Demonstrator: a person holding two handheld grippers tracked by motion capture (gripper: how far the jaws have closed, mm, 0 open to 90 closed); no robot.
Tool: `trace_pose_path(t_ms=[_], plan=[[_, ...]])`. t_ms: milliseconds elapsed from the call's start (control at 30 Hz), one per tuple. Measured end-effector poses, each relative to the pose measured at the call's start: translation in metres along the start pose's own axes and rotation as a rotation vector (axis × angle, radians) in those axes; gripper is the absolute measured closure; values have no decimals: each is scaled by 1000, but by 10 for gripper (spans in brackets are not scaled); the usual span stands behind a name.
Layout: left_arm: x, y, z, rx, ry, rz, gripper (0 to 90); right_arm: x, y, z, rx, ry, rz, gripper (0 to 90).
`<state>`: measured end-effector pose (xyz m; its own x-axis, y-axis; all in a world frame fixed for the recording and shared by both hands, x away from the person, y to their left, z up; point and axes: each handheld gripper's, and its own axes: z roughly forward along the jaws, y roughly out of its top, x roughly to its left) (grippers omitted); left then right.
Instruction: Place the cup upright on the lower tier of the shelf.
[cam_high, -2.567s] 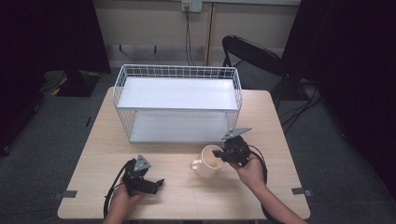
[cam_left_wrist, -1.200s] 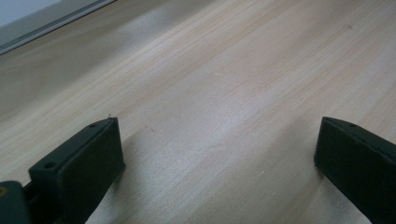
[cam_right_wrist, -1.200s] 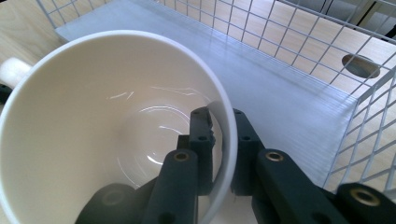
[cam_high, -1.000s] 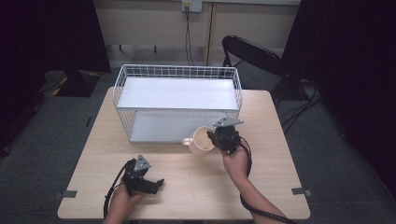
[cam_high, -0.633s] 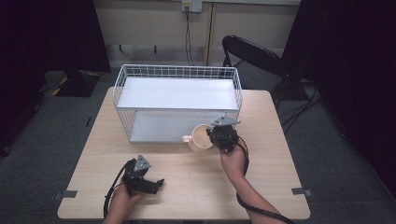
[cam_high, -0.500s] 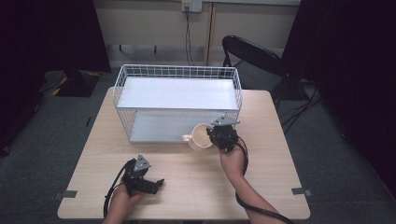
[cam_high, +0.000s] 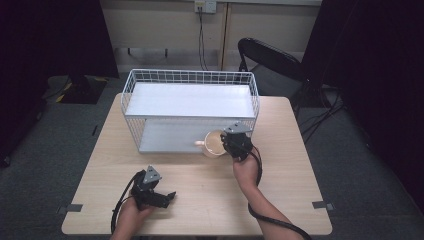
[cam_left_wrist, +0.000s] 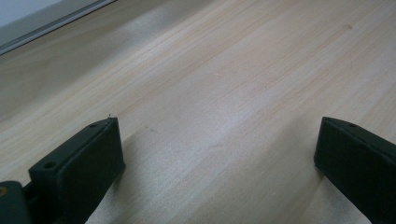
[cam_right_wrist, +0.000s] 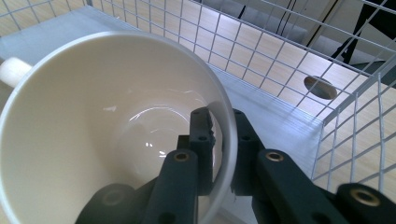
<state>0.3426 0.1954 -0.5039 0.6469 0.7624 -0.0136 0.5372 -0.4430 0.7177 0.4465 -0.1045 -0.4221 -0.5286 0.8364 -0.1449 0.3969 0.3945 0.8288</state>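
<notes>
One cup (cam_high: 214, 143), rim clamped by right gripper (cam_right_wrist: 218, 154), at wire rack (cam_high: 190, 79) lower shelf, unreleased; left gripper (cam_left_wrist: 215, 163) apart, idle on surface (cam_high: 210, 195).

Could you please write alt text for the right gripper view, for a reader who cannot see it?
The right gripper pinches the rim of an empty cream mug, one jaw inside and one outside. The mug's handle points away at upper left. Behind it are the white wire rack and its grey lower shelf.
</notes>
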Motion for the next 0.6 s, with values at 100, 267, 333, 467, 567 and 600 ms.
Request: trace_pose_path(t_ms=[100, 267, 333, 467, 567, 600], plan=[[0, 0, 0, 0, 0, 0, 7, 3, -2, 4, -13, -22, -11, 830], [0, 0, 0, 0, 0, -1, 7, 4, -2, 7, -23, -38, -14, 830], [0, 0, 0, 0, 0, -2, 7, 3, -1, 10, -24, -49, -18, 830], [0, 0, 0, 0, 0, -1, 7, 1, -1, 12, -26, -62, -26, 830], [0, 0, 0, 0, 0, -2, 7, 0, -1, 14, -27, -74, -24, 829], [0, 0, 0, 0, 0, -1, 7, -1, -2, 15, -30, -82, -27, 829]])
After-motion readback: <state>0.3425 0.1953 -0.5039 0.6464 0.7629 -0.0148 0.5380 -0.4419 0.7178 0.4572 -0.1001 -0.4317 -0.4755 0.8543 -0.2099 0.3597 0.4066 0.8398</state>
